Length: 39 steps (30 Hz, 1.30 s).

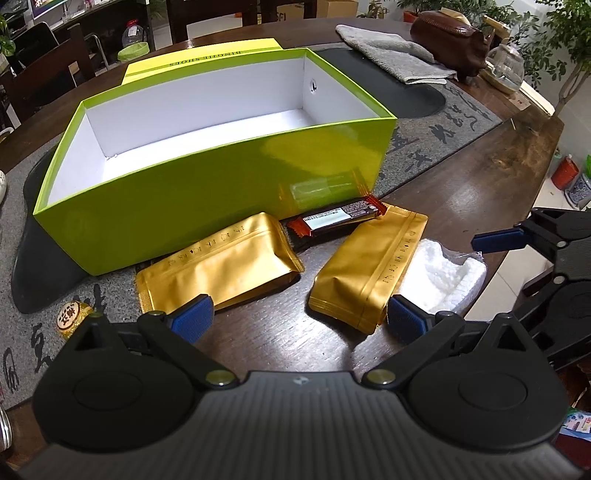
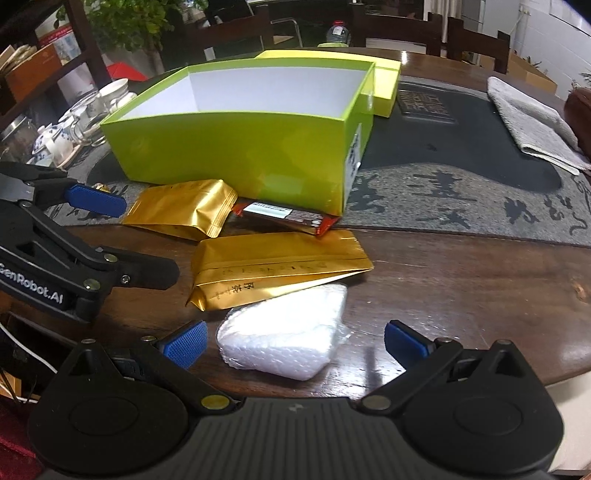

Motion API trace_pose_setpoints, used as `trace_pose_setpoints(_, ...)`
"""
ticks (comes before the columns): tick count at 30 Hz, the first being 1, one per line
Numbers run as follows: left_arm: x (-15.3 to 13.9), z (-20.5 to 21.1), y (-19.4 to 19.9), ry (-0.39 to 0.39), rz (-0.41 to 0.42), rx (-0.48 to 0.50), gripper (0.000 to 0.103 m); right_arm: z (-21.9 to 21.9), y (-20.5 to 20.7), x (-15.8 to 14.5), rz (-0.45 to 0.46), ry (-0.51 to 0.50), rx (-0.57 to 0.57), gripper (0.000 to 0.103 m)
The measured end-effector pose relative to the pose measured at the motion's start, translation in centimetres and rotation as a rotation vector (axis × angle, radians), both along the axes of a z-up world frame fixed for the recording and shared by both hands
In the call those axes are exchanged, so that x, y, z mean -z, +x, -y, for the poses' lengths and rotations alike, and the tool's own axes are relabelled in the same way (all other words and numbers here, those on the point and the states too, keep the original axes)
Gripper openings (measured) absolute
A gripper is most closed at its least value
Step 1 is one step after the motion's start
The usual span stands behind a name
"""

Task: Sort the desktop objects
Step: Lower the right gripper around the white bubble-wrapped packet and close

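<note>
An open lime-green box (image 1: 207,192) (image 2: 236,147) with a white inside stands empty on the table. In front of it lie two gold foil pouches (image 1: 221,269) (image 1: 369,266), a dark snack bar (image 1: 340,219) (image 2: 284,218) with red ends, and a white bubble-wrapped packet (image 1: 443,277) (image 2: 284,339). A small gold-wrapped sweet (image 1: 72,319) sits at the left. My left gripper (image 1: 299,321) is open, low over the table between the two pouches. My right gripper (image 2: 295,343) is open with the white packet between its fingers, not touching.
The box lid (image 1: 199,55) lies behind the box. A grey cloth (image 1: 391,51) and a brown carved pig (image 1: 450,33) sit at the far right, teaware (image 2: 62,129) at the far left. A grey calligraphy mat (image 2: 461,199) covers the dark wooden table (image 1: 480,173).
</note>
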State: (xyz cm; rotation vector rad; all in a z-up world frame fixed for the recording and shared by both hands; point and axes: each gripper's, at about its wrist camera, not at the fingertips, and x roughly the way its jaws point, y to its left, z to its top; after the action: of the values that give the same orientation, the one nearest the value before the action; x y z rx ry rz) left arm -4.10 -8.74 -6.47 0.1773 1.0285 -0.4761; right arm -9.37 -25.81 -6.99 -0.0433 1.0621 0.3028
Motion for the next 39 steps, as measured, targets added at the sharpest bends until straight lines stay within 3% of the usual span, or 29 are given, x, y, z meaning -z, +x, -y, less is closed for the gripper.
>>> trace_pose_setpoints(4, 0.0, 0.0, 0.0, -0.003, -0.003, 0.0, 0.101, -0.6, 0.3, 0.3, -0.004, -0.01, -0.014, 0.102)
trace_pose_setpoints(23, -0.1, 0.1, 0.0, -0.008, 0.002, 0.002, 0.101, -0.4, 0.3, 1.1, -0.041, 0.005, -0.009, 0.079)
trace_pose_setpoints(39, -0.1, 0.1, 0.3, -0.01, -0.002, 0.001, 0.101, -0.4, 0.3, 1.3, -0.048, 0.006, -0.015, 0.078)
